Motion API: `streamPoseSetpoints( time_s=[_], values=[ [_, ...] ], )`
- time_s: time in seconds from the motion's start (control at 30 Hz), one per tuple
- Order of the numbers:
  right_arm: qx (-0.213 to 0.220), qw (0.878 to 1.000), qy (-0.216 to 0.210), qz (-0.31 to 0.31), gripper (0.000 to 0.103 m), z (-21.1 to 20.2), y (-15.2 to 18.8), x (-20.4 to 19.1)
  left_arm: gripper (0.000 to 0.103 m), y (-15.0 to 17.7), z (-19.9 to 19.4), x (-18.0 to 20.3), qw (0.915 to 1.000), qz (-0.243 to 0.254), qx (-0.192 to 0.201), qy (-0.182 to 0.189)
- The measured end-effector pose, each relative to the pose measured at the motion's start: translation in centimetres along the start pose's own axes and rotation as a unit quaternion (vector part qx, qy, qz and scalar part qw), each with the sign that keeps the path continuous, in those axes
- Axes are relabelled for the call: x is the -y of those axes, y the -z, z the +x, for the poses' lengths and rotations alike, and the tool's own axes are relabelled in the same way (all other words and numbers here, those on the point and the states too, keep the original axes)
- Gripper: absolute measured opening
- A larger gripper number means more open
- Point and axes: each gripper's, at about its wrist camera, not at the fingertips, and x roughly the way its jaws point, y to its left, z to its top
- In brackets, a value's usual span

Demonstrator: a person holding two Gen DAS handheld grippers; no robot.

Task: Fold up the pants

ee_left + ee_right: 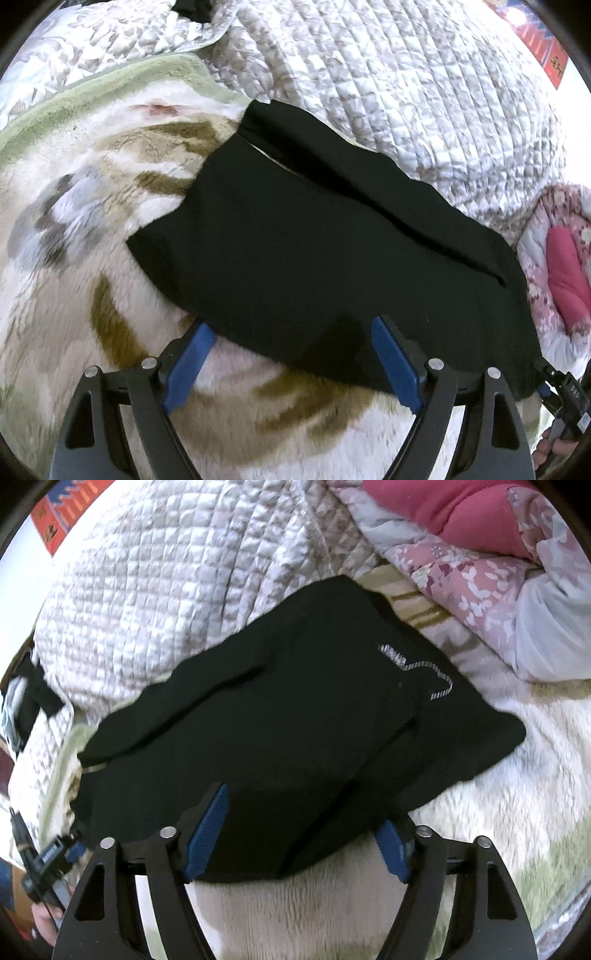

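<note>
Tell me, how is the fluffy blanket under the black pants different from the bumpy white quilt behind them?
The fluffy blanket is furry, with big brown and grey shapes and a green edge; the quilt is stitched into small puffy squares with a pale, fine print. The blanket carries most of the black pants; the quilt only meets their far edge. Both are soft, mostly white bedding.

pants (314, 236) = matt black knit cloth, soft, no sheen. blanket (92, 229) underneath: fluffy plush fleece, long nap. quilt (388, 74): stitched cotton-ish, puckered squares. gripper pads (207, 834) blue ribbed rubber/plastic, arms matt black plastic w/ shiny metal pins.
</note>
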Motion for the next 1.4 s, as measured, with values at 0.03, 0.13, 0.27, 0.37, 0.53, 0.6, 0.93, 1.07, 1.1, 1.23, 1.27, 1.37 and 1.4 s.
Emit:
streamPoseSetpoints(
  time_s=[0.03,0.13,0.27,0.37,0.53,0.6,0.93,1.07,1.1,1.23,1.27,1.37,1.4],
  values=[
    [0.007,1.000,0.002,0.006,0.062,0.0,-0.3,0.2,0.080,-0.2,0.2,0.0,1.0000,0.001,0.002,-0.007],
    [0.017,1.000,0.008,0.024,0.049,0.2,-1.0,1.1,0.066,-1.0,0.9,-0.1,0.9995,0.004,0.008,-0.029],
    [0.025,0.998,0.019,0.047,0.026,0.6,-1.7,2.2,0.030,-1.9,1.6,-0.7,0.9985,-0.005,0.013,-0.052],
    [0.025,0.997,0.019,0.074,0.012,0.5,-2.0,3.3,0.008,-2.4,2.0,-1.4,0.9979,-0.018,0.011,-0.062],
    [0.027,0.997,0.004,0.078,0.006,-1.4,-2.0,3.0,0.004,-2.5,0.1,-1.0,0.9974,0.008,0.023,-0.069],
    [0.028,0.996,-0.006,0.079,0.006,-2.8,-1.8,2.8,0.004,-2.5,-1.5,-0.8,0.9976,0.017,0.031,-0.060],
    [-0.024,0.996,0.011,0.089,0.006,-6.8,3.1,3.6,0.004,1.0,-7.5,-3.1,0.9977,0.028,0.024,-0.057],
    [-0.049,0.992,0.027,0.111,0.006,-5.9,4.5,4.4,0.004,3.1,-6.0,-4.1,0.9972,0.015,-0.019,-0.071],
    [-0.044,0.993,0.030,0.106,0.006,-6.1,4.3,4.1,0.004,3.3,-6.1,-4.1,0.9972,0.012,-0.020,-0.071],
    [-0.049,0.993,0.023,0.108,0.012,-6.1,4.1,4.1,0.009,3.1,-6.8,-3.9,0.9986,0.014,-0.008,-0.050],
    [-0.058,0.992,0.019,0.112,0.016,-5.9,4.2,4.3,0.010,3.1,-6.9,-4.3,0.9988,0.006,-0.009,-0.047],
    [-0.050,0.990,0.010,0.133,0.022,-6.4,4.7,4.8,0.018,2.8,-6.5,-5.7,0.9987,-0.029,-0.019,-0.039],
    [-0.045,0.990,0.013,0.134,0.022,-6.6,4.7,4.8,0.018,2.7,-6.3,-6.2,0.9980,-0.039,-0.019,-0.046]
  ],
)
